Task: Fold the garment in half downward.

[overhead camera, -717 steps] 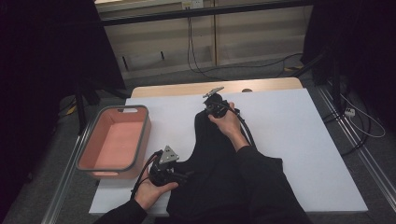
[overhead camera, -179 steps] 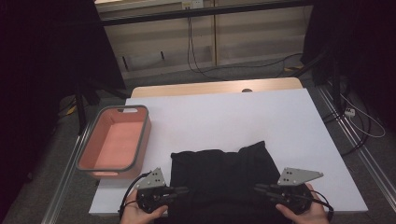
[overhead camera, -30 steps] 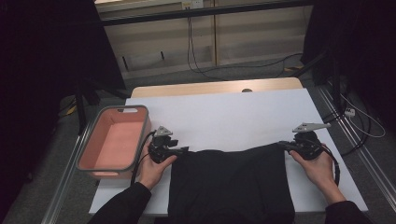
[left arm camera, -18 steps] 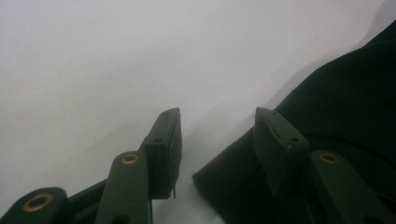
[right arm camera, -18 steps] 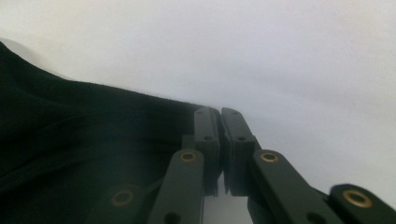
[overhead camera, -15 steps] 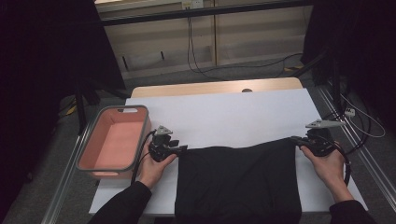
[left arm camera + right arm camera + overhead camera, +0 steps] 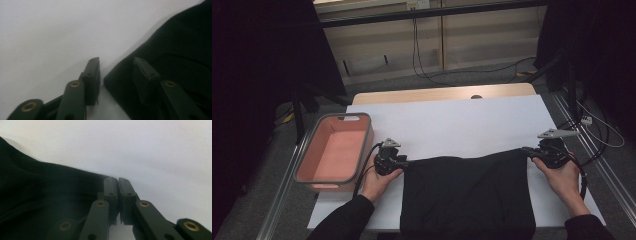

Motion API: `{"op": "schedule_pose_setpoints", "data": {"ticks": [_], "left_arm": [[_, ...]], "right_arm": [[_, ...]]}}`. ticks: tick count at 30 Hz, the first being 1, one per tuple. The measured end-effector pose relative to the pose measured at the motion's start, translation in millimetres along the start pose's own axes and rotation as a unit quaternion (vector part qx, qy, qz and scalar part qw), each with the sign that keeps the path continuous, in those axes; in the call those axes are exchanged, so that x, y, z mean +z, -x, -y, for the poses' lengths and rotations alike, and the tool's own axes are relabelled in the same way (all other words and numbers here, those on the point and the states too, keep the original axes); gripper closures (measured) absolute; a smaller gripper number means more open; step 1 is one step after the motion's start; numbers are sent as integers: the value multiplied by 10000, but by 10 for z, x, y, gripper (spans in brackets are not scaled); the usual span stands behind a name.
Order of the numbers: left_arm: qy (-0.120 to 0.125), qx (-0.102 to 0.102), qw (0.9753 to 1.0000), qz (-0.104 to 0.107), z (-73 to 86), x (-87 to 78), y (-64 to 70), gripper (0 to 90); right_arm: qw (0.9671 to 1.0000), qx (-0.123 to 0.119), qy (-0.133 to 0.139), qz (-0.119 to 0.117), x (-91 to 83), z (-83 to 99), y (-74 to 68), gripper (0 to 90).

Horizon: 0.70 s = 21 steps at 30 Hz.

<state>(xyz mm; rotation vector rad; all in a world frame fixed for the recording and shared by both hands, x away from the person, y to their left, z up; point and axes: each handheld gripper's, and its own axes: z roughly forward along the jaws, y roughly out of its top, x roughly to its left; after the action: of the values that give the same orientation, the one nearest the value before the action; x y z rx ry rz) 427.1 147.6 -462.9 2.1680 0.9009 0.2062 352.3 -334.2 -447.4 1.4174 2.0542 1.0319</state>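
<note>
Black fabric garment [image 7: 468, 192]: matte, dark, soft cloth, spread flat on the white table top. Occupies the 6 o'clock area of the table, its near edge hanging over the table's front. Far edge runs roughly straight from 9 o'clock to 3 o'clock, corners drawn outward, few wrinkles showing.

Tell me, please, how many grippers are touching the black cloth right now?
2: left gripper, fingers open around the black cloth at its far-left corner; right gripper, fingers shut at its far-right corner.

Black cloth [image 7: 469, 192], white table [image 7: 452, 125], salmon-pink grey-rimmed bin [image 7: 334, 152]
</note>
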Motion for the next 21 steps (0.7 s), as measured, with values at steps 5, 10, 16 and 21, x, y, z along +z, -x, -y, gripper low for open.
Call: {"op": "schedule_pose_setpoints", "data": {"ticks": [5, 10, 16, 21], "left_arm": [[-62, -9, 9997, 223, 12, -7, 41, 804], [156, -140, 9995, 251, -13, -87, 14, 853], [739, -229, 9968, 218, -104, -307, -2, 860], [1129, -191, 9934, 83, -186, -466, -15, 863]], "right_arm": [[10000, 37, -31, -5, 5, 2, 2, 856], [10000, 54, 17, -15, -6, 3, 14, 855], [9997, 179, 168, -13, -45, -5, 44, 853], [9988, 280, 381, 98, -148, -41, 100, 854]]}}
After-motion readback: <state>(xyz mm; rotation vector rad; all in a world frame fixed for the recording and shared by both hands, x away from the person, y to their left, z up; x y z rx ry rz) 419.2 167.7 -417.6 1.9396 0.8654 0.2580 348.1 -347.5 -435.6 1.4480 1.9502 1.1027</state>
